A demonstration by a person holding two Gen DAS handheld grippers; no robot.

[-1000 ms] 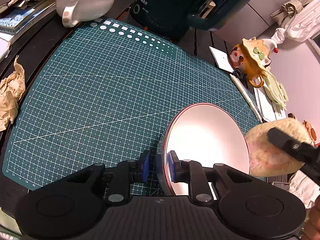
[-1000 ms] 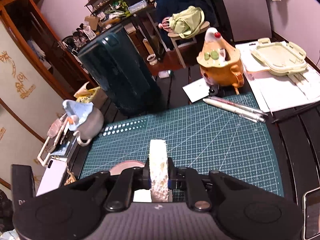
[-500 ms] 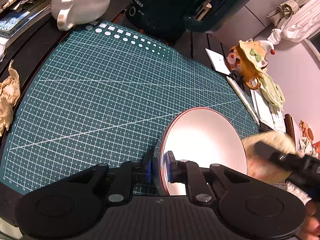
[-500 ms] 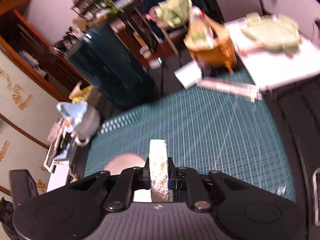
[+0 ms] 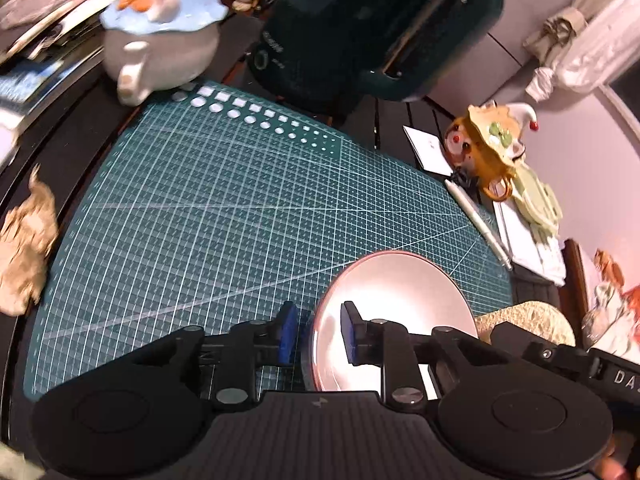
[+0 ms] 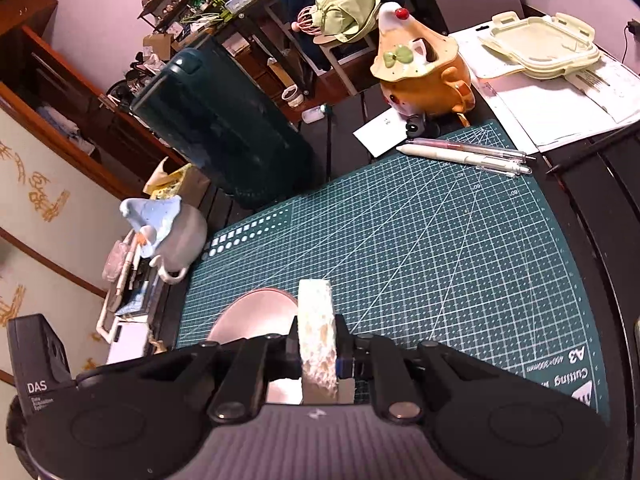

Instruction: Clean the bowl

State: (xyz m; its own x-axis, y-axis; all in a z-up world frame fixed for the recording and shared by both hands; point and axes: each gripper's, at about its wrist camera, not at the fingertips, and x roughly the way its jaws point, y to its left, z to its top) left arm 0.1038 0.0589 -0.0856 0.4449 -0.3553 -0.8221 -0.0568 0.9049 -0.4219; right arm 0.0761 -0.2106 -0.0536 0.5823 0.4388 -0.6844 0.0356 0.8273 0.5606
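A shiny metal bowl (image 5: 396, 312) with a reddish rim stands on the green cutting mat (image 5: 224, 208). My left gripper (image 5: 318, 334) straddles its near rim; its blue pads have a gap to the rim on both sides. My right gripper (image 6: 316, 354) is shut on a pale round sponge (image 6: 316, 336), held on edge just right of the bowl (image 6: 256, 316). The sponge (image 5: 528, 316) and the right gripper's black body show at the right in the left wrist view.
A white jug with a blue lid (image 5: 160, 48), a dark green appliance (image 5: 360, 28) and an orange figurine pot (image 5: 488, 148) stand behind the mat. Pens (image 6: 464, 154), papers and a lidded tray (image 6: 540, 44) lie to the right. Crumpled paper (image 5: 24, 252) lies left.
My left gripper's jaws have widened on the bowl's rim; half a second ago they pinched it. The sponge in my right gripper has come closer beside the bowl.
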